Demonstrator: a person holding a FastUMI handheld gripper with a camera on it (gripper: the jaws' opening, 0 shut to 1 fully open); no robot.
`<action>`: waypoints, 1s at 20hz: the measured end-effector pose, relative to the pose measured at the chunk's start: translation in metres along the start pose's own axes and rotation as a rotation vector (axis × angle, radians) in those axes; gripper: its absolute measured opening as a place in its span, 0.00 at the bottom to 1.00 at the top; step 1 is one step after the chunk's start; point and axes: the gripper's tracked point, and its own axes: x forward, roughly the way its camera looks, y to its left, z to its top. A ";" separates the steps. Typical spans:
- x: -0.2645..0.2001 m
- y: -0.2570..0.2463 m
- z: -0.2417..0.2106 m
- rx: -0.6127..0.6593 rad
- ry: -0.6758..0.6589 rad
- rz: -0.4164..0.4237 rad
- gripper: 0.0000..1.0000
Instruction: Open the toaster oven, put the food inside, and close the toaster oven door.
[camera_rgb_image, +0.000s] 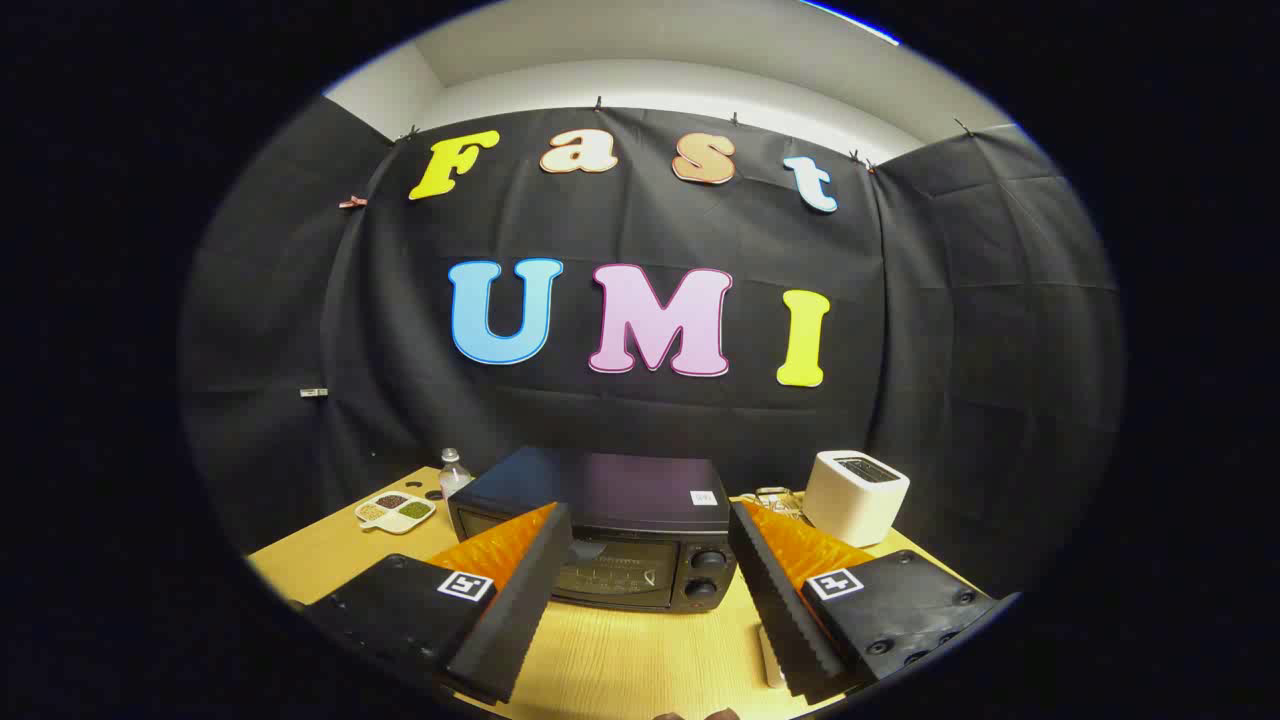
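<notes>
Dead centre, low in the frame, your toaster oven (610, 540) sits on the tabletop (620, 655), door shut, just beyond your fingers. It looks rigid, boxy and heavy enough to stay put; hook the door's top edge, not the knobs. Your tool (650, 560) hovers level, fingers wide apart, holding nothing.

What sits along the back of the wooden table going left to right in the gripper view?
White divided dish of grains → clear plastic bottle → black toaster oven, door closed → white pop-up toaster. The open gripper hangs in front of the oven.
</notes>
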 end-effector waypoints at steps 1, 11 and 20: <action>-0.001 0.000 0.001 0.001 -0.002 -0.002 0.97; -0.006 0.007 -0.004 -0.006 0.011 0.011 0.97; -0.002 0.026 -0.013 -0.019 0.028 0.050 0.97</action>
